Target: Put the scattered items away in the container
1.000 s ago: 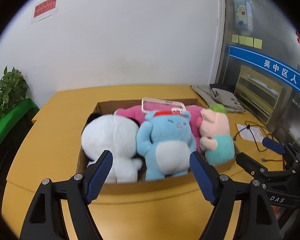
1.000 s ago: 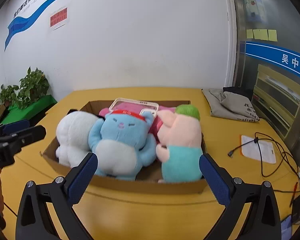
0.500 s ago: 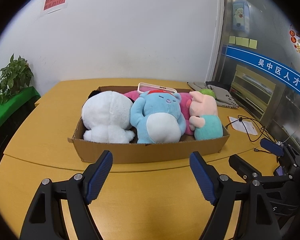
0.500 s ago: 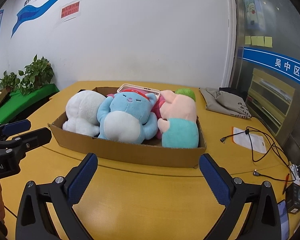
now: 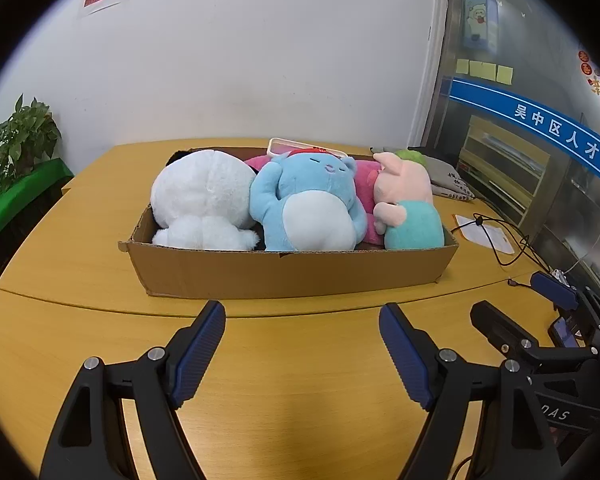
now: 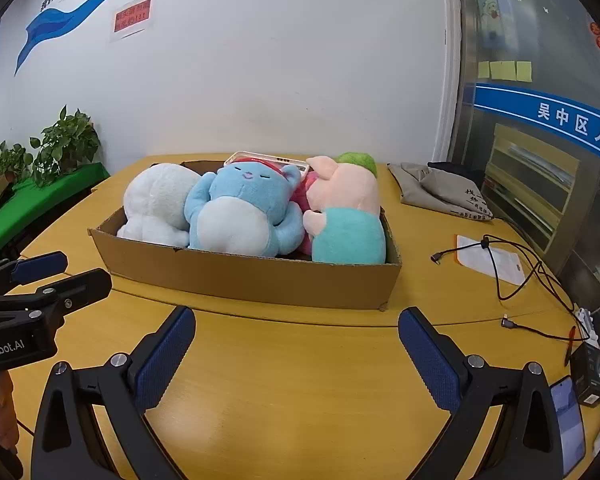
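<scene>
A shallow cardboard box (image 5: 292, 274) (image 6: 260, 280) stands on the yellow table. In it lie a white plush (image 5: 204, 196) (image 6: 156, 204), a blue plush (image 5: 308, 204) (image 6: 240, 212), a pink plush in a teal outfit (image 5: 408, 204) (image 6: 348, 216), a magenta plush (image 5: 364, 184) behind them and a white phone case (image 5: 296, 146) (image 6: 268, 160). My left gripper (image 5: 302, 344) is open and empty, on the near side of the box. My right gripper (image 6: 296, 344) is open and empty, also short of the box.
A grey cloth bag (image 6: 444, 192), a black cable on a paper sheet (image 6: 500, 256), a phone (image 6: 568, 424) and a small black box (image 6: 590, 372) lie at the right. Potted plants (image 6: 56, 148) stand on a green ledge at the left. A white wall is behind the table.
Both grippers have drawn back from above the box toward the table's near side and dropped lower. The plush toys have stayed in the box.
</scene>
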A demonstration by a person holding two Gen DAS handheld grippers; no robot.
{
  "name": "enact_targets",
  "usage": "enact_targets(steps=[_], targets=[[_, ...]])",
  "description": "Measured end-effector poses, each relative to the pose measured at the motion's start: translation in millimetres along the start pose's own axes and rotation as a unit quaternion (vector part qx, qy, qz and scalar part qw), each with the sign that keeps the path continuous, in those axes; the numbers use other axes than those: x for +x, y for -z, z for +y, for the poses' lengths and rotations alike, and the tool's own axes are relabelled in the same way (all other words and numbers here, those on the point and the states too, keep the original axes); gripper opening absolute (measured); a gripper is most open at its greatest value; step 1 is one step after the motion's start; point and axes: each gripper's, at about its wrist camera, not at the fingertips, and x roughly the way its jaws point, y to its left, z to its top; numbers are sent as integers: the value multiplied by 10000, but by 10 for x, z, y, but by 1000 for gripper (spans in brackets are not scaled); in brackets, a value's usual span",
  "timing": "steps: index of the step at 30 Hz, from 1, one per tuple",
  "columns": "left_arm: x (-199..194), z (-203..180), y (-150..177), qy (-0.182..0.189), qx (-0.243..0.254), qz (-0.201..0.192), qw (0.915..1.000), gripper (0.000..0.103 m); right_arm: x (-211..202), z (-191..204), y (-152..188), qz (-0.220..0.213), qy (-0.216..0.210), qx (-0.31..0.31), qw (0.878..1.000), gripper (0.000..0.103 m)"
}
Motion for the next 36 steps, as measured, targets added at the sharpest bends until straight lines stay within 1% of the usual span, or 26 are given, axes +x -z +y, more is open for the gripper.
enact_targets(steps=[17,25,33,36], targets=[[51,-11,38,-101,-12,51,9999,79,113,17,73,147,-83,14,9999,103],[124,-62,54,-232,118,90,9996,79,180,-3,102,215,-86,38,9997,103],[243,-29,89,-288,22,284,9992,79,235,-41,135,270,-91,96,9995,103],[292,-23,120,-218,-1,383,9990,79,243,-48,151,276,-96,102,9995,103]])
